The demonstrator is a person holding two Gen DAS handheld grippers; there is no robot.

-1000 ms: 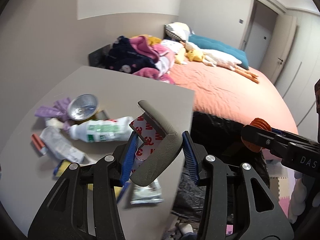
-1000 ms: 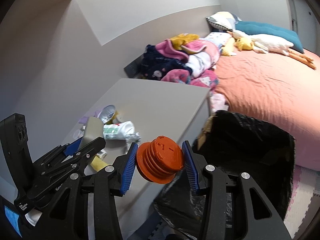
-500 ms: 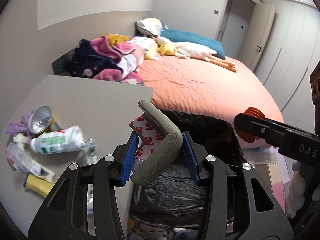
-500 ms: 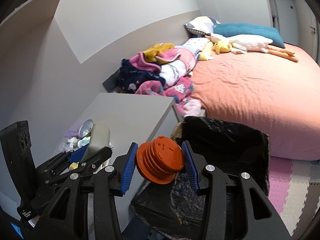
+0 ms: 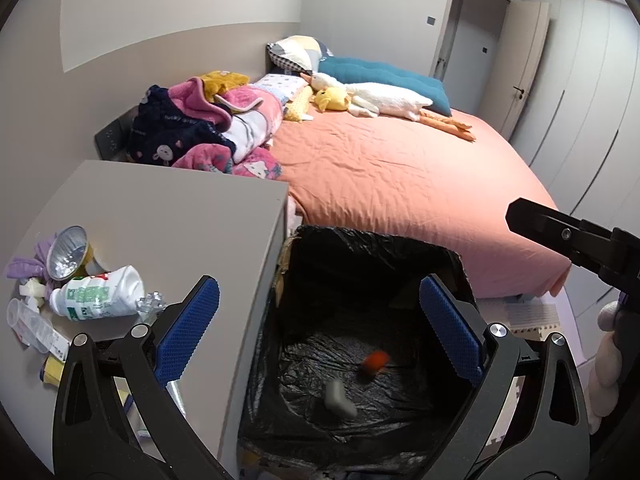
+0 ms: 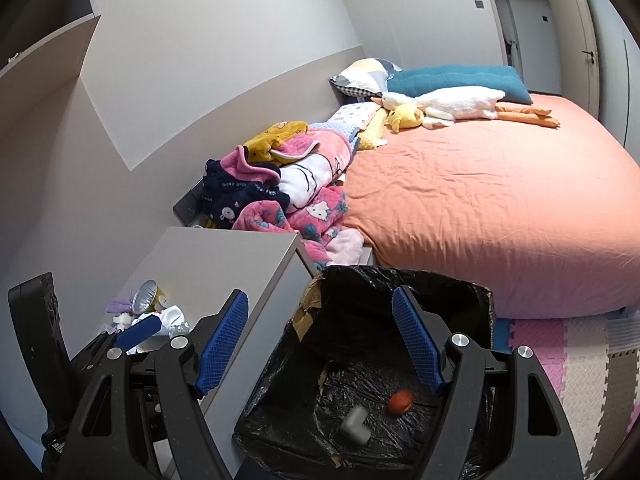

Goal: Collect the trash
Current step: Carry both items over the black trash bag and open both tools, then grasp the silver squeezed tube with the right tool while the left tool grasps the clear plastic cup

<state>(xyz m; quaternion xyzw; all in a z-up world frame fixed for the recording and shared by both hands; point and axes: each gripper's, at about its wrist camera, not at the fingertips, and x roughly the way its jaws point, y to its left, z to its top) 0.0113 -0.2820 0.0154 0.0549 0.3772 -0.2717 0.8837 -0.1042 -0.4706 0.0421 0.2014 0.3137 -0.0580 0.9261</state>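
Both claws hang over a cardboard box lined with a black plastic bag (image 5: 448,260), and both are spreading wider with nothing between their blue pads. Left gripper (image 5: 316,320), seen from its own camera, has its jaws stretched far apart above the bag's mouth; right gripper (image 6: 320,336) is likewise parted and empty, a little less wide. Inside the bag, on its crinkled bottom, lie a grey L-shaped foam corner piece (image 6: 355,426) and, just beside it, an orange ribbed plastic cap (image 6: 400,400), apart from each other and blurred in the left view. Touching the box's left side stands a grey cabinet (image 5: 180,216). On its top, at the far left, sits a heap of remaining rubbish: a white plastic bottle with a green label (image 5: 100,290) lying on its side, a shiny foil cup (image 5: 66,252), a purple cloth scrap (image 5: 28,266), and clear wrappers. Behind the box spreads a bed with an orange sheet (image 5: 400,176), with a pile of pink and navy blankets (image 5: 208,132) and a white goose plush toy (image 5: 384,100).
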